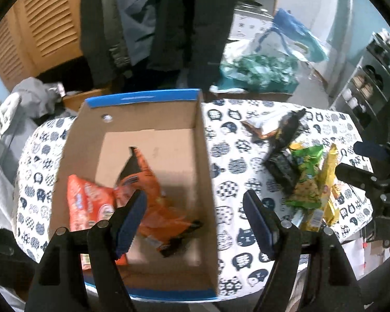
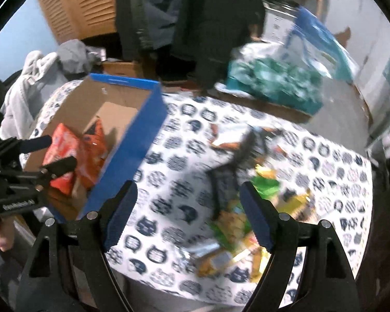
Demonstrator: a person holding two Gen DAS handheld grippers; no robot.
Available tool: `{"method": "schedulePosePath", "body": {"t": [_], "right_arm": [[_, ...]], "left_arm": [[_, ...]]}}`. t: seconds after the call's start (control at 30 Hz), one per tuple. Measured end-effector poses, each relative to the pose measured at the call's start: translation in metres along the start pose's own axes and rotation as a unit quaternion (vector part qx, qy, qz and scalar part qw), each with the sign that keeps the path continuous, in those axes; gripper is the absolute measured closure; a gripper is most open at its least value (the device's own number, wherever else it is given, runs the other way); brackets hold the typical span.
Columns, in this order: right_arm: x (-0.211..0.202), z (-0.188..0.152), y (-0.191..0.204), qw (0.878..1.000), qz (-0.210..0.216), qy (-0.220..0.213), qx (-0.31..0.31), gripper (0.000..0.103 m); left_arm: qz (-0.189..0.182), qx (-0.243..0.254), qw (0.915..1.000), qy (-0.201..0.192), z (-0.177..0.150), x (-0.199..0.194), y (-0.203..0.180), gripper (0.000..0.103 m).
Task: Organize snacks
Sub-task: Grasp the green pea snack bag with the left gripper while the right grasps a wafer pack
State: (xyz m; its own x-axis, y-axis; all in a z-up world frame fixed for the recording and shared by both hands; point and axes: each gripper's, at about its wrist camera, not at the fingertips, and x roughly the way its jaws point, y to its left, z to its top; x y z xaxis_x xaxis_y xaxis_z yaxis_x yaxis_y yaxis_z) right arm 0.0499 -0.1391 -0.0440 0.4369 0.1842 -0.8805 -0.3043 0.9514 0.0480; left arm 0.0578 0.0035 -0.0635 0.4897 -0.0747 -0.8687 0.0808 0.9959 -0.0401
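Snacks (image 2: 236, 223) — under right hand-held gripper (image 2: 188, 217) (released) | left hand-held gripper (image 1: 193, 221) — released, over box (image 1: 205, 140)

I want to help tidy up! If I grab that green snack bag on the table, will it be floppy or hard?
Probably floppy: the green snack bag looks crinkled and bent, like thin foil. It likely weighs little, since it lies puffed up on the pile. Its shiny skin may be slippery, so it could slide out of a light pinch.

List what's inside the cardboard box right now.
Inside the cardboard box: two orange snack bags, crumpled together at the near left. The rest of the floor is bare. The left gripper's fingers cover part of the bags.
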Motion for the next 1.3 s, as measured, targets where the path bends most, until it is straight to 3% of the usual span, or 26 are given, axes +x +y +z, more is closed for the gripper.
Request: {"method": "schedulePosePath", "body": {"t": [0.63,1.07,1.3], "right_arm": [[-0.012,-0.048,-0.117,0.996,-0.034,-0.003,0.087,0.022],[-0.005,-0.066,-0.169,0.988,-0.049,0.006,0.145,0.022],[0.021,-0.083,-0.192,0.98,-0.054,0.041,0.189,0.022]], "left_arm": [[-0.008,0.109,0.9937,0.023,0.011,0.028,-0.114,0.025],[-0.001,0.136,0.9897,0.046,0.015,0.055,-0.145,0.024],[-0.005,0.134,0.9892,0.058,0.016,0.075,-0.153,0.023]]}}
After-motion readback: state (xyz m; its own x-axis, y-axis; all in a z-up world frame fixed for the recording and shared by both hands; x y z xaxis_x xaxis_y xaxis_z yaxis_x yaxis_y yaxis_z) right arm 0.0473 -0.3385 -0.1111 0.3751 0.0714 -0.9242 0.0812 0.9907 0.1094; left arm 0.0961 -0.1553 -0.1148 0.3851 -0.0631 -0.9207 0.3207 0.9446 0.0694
